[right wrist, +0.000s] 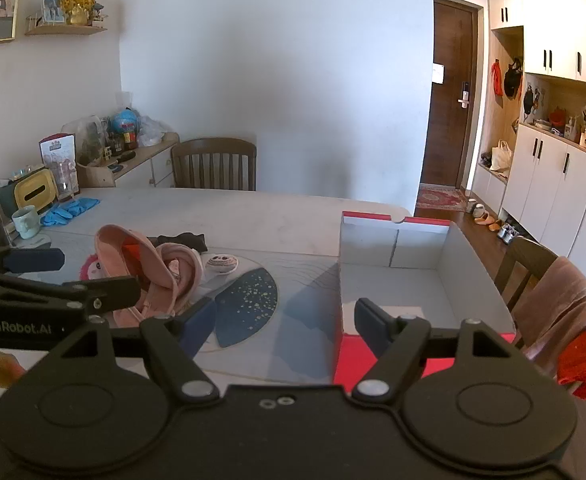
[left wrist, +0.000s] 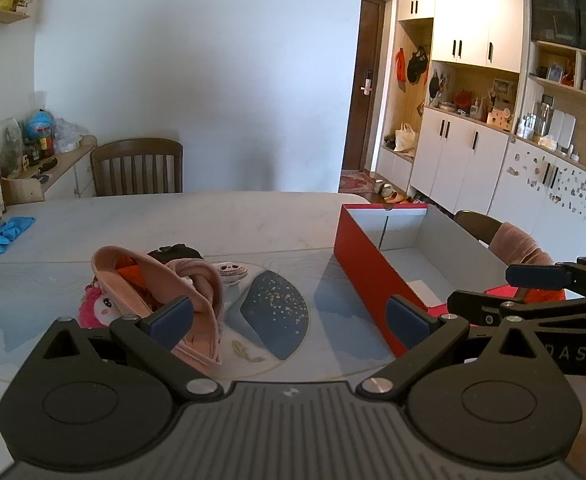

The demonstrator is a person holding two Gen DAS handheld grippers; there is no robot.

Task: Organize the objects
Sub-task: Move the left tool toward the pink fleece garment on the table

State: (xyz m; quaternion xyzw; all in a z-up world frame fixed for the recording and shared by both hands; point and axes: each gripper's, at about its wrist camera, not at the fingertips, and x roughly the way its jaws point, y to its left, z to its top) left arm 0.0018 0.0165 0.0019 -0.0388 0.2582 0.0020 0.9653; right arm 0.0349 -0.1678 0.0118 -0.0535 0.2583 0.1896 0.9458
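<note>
A heap lies left of centre on the white table: pink slippers, a pink plush doll, a black item and a small white round toy. To the right stands an open red box with a grey inside, nothing visible in it. My left gripper hovers open near the slippers, holding nothing. My right gripper is open at the box's near corner, also holding nothing.
A placemat with a dark blue patch lies between heap and box. Blue gloves, a mug and a tissue box sit far left. One wooden chair stands behind the table, another draped with cloth at right.
</note>
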